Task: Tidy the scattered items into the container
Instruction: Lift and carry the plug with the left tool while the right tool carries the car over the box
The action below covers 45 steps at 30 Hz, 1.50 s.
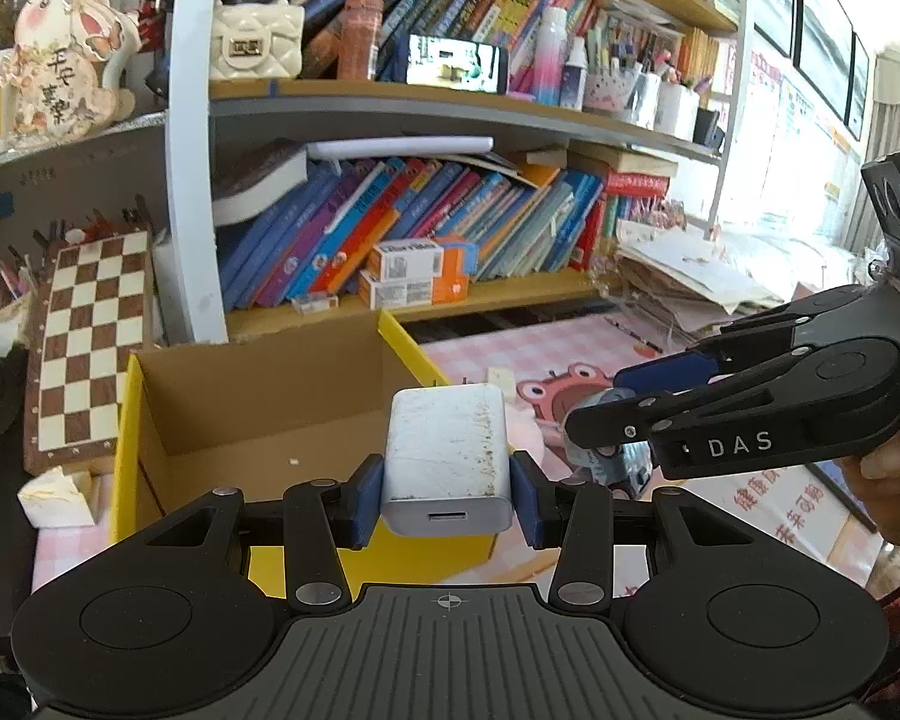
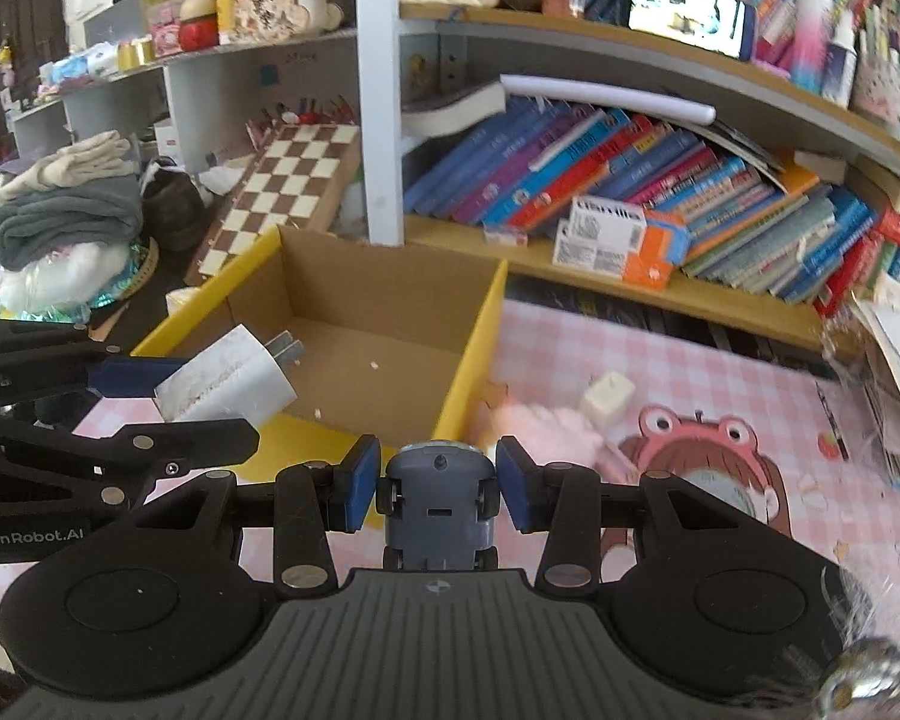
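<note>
Only from the right wrist do the charger's (image 2: 225, 375) prongs show; left gripper (image 1: 447, 483) clamps it, right gripper (image 2: 438, 483) clamps a toy car (image 2: 438, 498) beside the box (image 2: 471, 354).

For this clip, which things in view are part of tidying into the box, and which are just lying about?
Part of the job:
- cardboard box, nearly empty
- white charger, held in the left gripper
- toy car, held in the right gripper
- small white plug and pink fluffy thing on the mat

Lying about:
- chessboard
- books
- cream handbag
- folded clothes
</note>
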Available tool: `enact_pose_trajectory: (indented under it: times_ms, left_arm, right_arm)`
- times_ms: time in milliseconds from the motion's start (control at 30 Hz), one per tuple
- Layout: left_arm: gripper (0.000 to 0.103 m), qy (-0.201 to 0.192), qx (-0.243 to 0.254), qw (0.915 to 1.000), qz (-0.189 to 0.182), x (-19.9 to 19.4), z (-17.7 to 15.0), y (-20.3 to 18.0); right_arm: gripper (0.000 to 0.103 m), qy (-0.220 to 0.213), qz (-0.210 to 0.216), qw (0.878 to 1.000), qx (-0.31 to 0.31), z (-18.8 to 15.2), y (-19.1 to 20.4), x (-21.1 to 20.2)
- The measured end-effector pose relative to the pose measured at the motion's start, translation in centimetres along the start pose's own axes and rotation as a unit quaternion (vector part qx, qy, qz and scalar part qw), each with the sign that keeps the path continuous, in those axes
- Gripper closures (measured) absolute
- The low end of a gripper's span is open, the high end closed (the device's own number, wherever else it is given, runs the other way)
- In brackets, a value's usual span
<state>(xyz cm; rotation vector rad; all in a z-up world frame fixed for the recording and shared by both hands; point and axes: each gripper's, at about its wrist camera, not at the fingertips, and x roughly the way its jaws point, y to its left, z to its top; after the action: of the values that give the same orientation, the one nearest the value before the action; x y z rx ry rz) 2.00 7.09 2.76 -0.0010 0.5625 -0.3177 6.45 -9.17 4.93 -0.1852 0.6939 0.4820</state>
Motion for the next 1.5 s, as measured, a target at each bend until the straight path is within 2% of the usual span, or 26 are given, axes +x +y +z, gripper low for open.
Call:
enact_pose_trajectory:
  times_ms: [433, 800, 1500]
  left_arm:
    - [0.061, -0.025, -0.020, 0.9989, 0.034, -0.5, 1.3, 2.7]
    - [0.061, -0.030, -0.040, 0.9967, 0.064, -0.2, 1.8, 5.1]
    - [0.061, -0.003, -0.052, 0.9965, 0.066, 2.3, 2.3, 6.8]
  right_arm:
    - [0.063, -0.026, 0.020, 0.999, -0.027, 3.1, 1.0, 0.9]
    - [0.063, -0.025, 0.039, 0.998, -0.044, 4.7, 1.7, 2.7]
    - [0.063, -0.008, 0.058, 0.997, -0.044, 6.2, 1.5, 6.5]
